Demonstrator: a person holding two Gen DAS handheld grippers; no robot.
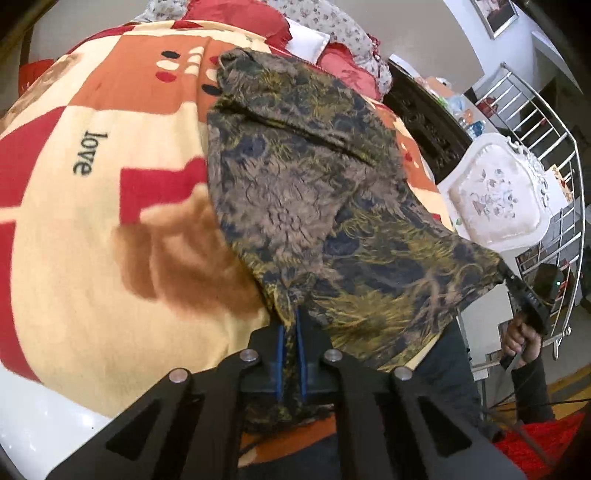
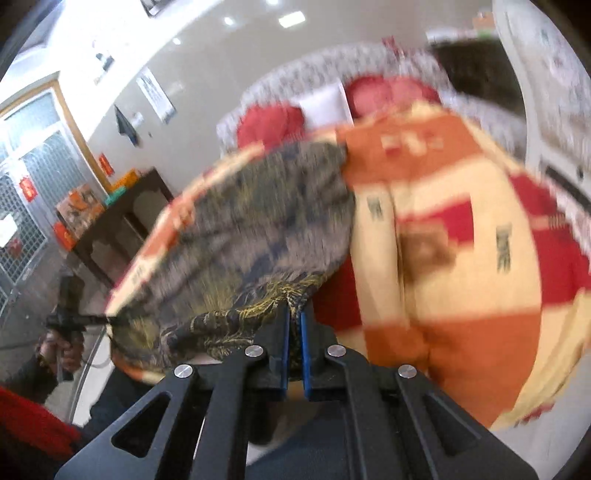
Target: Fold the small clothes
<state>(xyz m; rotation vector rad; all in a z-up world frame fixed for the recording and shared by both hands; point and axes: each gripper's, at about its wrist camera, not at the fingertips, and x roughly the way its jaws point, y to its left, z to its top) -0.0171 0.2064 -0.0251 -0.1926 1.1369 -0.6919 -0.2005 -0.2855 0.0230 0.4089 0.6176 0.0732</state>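
Both hand-held grippers are clenching the garment (image 1: 314,192): left hand-held gripper (image 1: 290,332) is pinching its near hem, right hand-held gripper (image 2: 294,325) is pinching the other near corner, blue pads closed on fabric in both wrist views. No daylight showing between the pads.

The garment is a fleecy dark olive-and-gold patterned piece, near edge hanging off the grippers, the rest draping over the blanket (image 1: 92,221) toward the pillows (image 1: 332,22).

Risks, as I'm judging them: each grip is taking only a thin bite of hem, so a fast pull could be slipping it out. Fleece on a fuzzy blanket is likely dragging, so the far edge may bunch or pull the blanket along. Right wrist view is badly blurred, so I can't confirm bite depth there.

Surface: a bed, red/orange/cream blanket with "love" print. Beyond the garment: a white upholstered chair (image 1: 498,195), a metal rack (image 1: 546,122), a dark side table (image 2: 122,218), white walls.
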